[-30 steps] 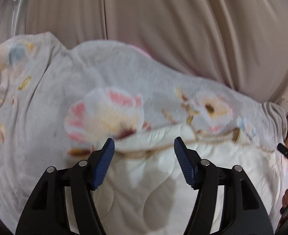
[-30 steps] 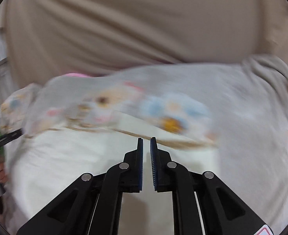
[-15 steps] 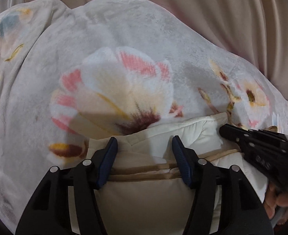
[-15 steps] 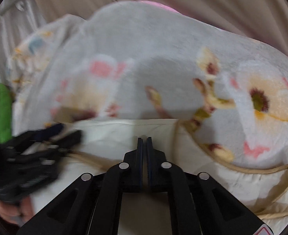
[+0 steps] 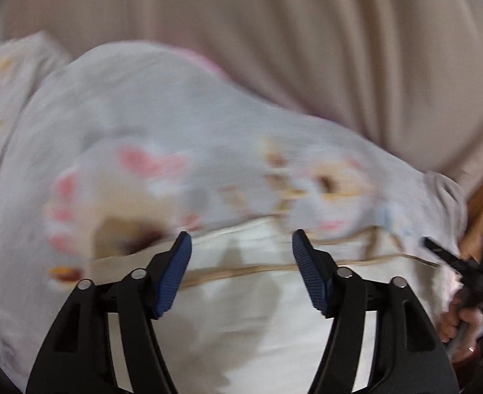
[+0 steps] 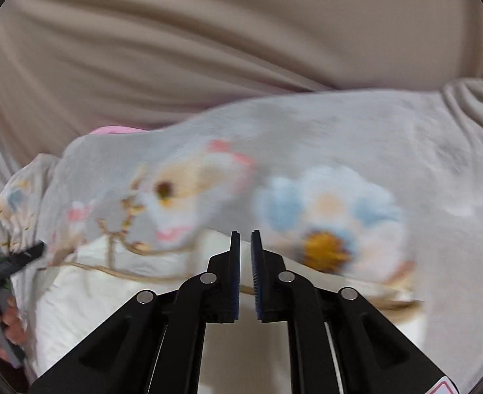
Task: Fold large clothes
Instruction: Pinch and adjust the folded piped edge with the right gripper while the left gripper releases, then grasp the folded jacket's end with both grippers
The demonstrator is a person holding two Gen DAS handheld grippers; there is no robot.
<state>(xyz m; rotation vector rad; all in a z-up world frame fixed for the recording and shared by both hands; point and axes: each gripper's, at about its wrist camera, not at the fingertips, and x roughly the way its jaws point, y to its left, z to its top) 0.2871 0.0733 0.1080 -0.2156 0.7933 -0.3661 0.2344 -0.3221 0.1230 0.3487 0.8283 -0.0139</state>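
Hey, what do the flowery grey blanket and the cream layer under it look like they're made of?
The grey blanket looks like soft, matte fleece or plush: fuzzy surface, printed flowers, soft rounded folds. The cream layer looks like padded, quilted fabric: puffy, smooth, faint stitch lines, tan piping along its edge. Motion blur keeps both as guesses.

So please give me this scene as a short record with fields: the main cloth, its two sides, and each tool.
cloth: floral blanket, blurred
top side: grey with flowers
underside: cream quilted lining, turned up near the tools
left tool: jaws opening, nothing between them
right tool: jaws opening, narrow gap, nothing gripped
behind: beige fabric
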